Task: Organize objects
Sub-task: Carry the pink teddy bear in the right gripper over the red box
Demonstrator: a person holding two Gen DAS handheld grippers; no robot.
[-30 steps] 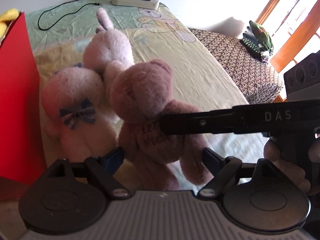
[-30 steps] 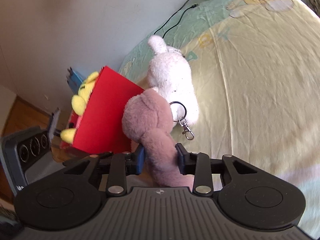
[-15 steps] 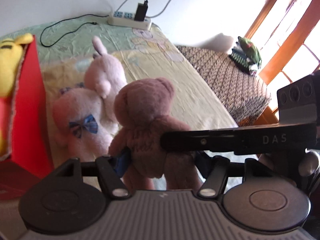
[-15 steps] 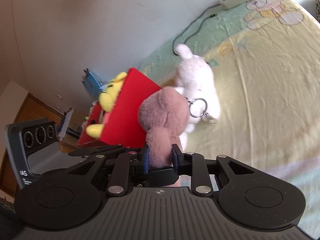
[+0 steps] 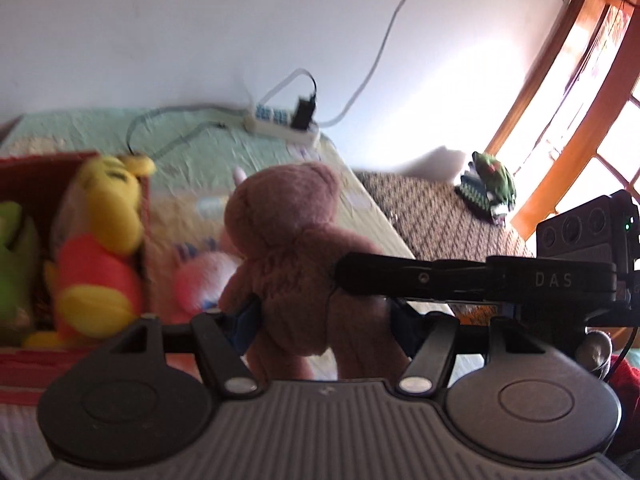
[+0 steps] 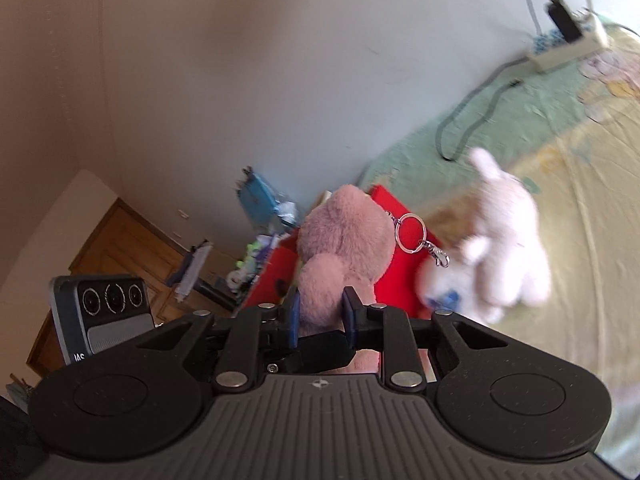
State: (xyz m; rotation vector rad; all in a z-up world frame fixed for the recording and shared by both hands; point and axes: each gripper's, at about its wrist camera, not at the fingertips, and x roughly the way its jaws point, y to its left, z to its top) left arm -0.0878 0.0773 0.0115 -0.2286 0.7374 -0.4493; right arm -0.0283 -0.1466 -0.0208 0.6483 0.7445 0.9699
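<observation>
I hold the brown bear in the air with both grippers. The left gripper has its fingers closed on the lower body, and the right gripper pinches it tight from the side. The bear hangs above the bed, just beside the red box.

I judge the task is partly done: a yellow bear and something green already lie in the box. The brown bear must still go in, and the white rabbit and a pink toy wait on the bed.

A power strip with its cable lies near the wall. A window gives strong light.
</observation>
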